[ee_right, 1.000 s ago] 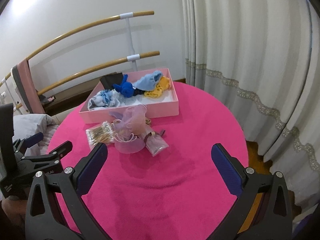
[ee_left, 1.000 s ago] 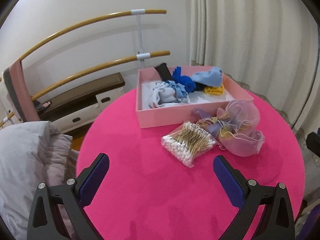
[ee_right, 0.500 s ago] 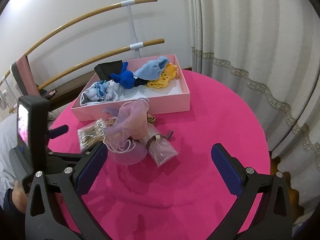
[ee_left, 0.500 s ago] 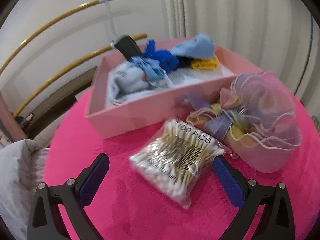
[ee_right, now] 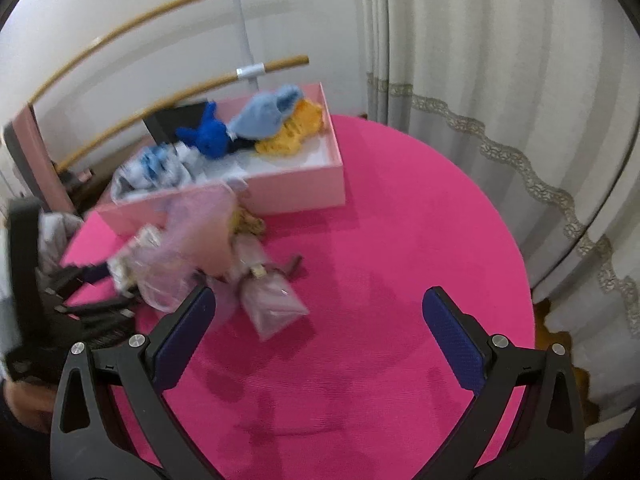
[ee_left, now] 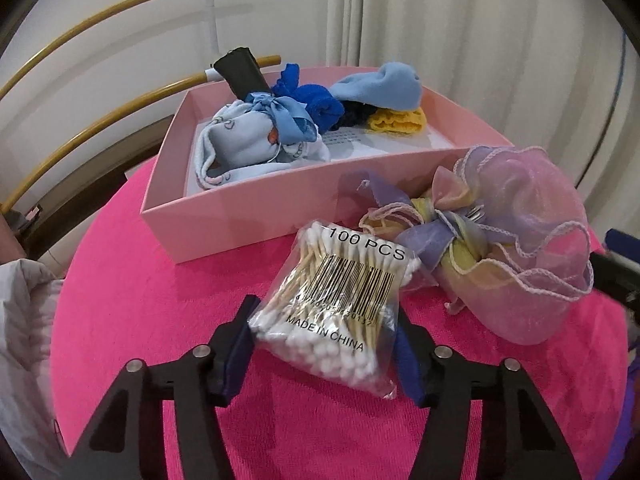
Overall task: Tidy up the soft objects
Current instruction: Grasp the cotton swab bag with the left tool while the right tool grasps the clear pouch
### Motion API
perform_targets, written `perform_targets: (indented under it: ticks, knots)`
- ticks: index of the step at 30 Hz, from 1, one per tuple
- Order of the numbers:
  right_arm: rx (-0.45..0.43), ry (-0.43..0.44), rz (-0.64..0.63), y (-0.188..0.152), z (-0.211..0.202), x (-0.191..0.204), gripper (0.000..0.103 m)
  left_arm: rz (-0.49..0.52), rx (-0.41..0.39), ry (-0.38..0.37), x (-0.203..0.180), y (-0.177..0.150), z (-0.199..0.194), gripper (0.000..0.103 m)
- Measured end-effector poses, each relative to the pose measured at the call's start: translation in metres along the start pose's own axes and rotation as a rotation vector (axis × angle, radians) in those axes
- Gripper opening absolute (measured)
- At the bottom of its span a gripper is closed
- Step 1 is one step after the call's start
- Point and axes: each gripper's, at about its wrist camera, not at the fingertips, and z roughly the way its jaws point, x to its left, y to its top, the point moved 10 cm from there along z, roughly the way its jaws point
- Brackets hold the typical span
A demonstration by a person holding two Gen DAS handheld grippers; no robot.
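A clear bag of cotton swabs (ee_left: 340,300) lies on the pink round table (ee_left: 140,300) in front of the pink box (ee_left: 240,216). My left gripper (ee_left: 324,320) is closing on it, and both blue pads touch the bag's sides. To its right lies a frilly pink-and-lilac organza pouch (ee_left: 532,248). In the box lie a pale-blue bundle (ee_left: 248,140), a blue cloth (ee_left: 316,104), a light-blue cloth (ee_left: 380,84) and a yellow one (ee_left: 396,122). My right gripper (ee_right: 320,300) hangs open over bare table, right of the pouch (ee_right: 200,240) and a small clear bag (ee_right: 272,304).
Curved wooden rails (ee_left: 100,12) and a white wall stand behind the box. Pale curtains (ee_right: 500,80) hang at the right, past the table's edge. A grey cloth (ee_left: 24,320) lies off the table at the left. The left gripper's black frame (ee_right: 92,280) shows at the left.
The left gripper came down and in over the swab bag, and its jaws narrowed from wide open onto the bag. The right gripper sank closer to the table.
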Motion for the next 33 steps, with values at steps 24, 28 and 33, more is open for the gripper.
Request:
perform_targets:
  ticks: [24, 28, 33]
  knots:
    - [0.048, 0.111, -0.117, -0.002, 0.047, 0.028, 0.039, -0.021, -0.008, -0.013, 0.003, 0.0, -0.006, 0.048]
    - [0.039, 0.105, -0.081, -0.008, 0.037, 0.018, 0.038, -0.03, -0.01, -0.02, 0.004, -0.003, -0.011, 0.044]
    - [0.037, 0.089, -0.036, -0.018, 0.023, 0.001, 0.038, -0.059, -0.012, -0.023, 0.006, -0.009, -0.021, 0.042]
